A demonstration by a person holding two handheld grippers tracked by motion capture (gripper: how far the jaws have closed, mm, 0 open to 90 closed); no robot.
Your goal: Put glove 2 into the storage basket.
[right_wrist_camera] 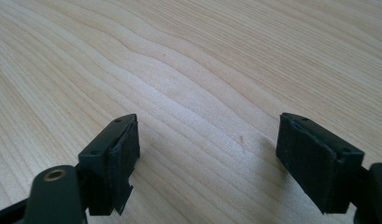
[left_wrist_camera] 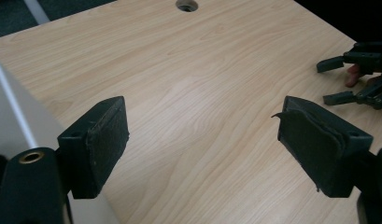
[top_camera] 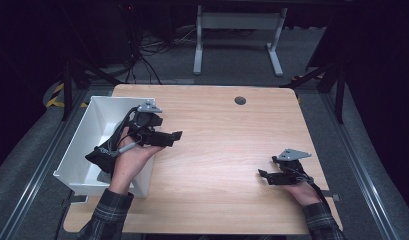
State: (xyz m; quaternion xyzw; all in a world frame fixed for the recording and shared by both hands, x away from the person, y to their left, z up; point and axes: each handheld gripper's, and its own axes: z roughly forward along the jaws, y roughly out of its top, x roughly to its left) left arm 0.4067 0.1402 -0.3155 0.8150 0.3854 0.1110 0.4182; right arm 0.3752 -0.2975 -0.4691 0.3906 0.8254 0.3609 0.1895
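White bin (top_camera: 87,145) is sitting at the table's (top_camera: 227,150) left edge, open top, tall slanted walls, plain and unmarked; contents are not showing from here. It is overhanging the table edge a bit on its left side.

Left gripper (top_camera: 174,136) is hovering over the bin's right wall, just beside it, jaws pointing right across the table, released with nothing between them. Right gripper (top_camera: 264,175) is resting low near the table's right edge, well apart from the bin, jaws pointing left, also released and holding nothing.

High view is giving the whole bin, both hands and plaid sleeves. Left gripper view is catching just a strip of the bin's white wall (left_wrist_camera: 16,116) at its left, bare wood between the spread jaws, the table's round hole (left_wrist_camera: 187,5) up top, and the right gripper (left_wrist_camera: 336,79) far off at the right. Right gripper view is showing its gripper (right_wrist_camera: 205,140) wide apart over wood grain, close to the surface.
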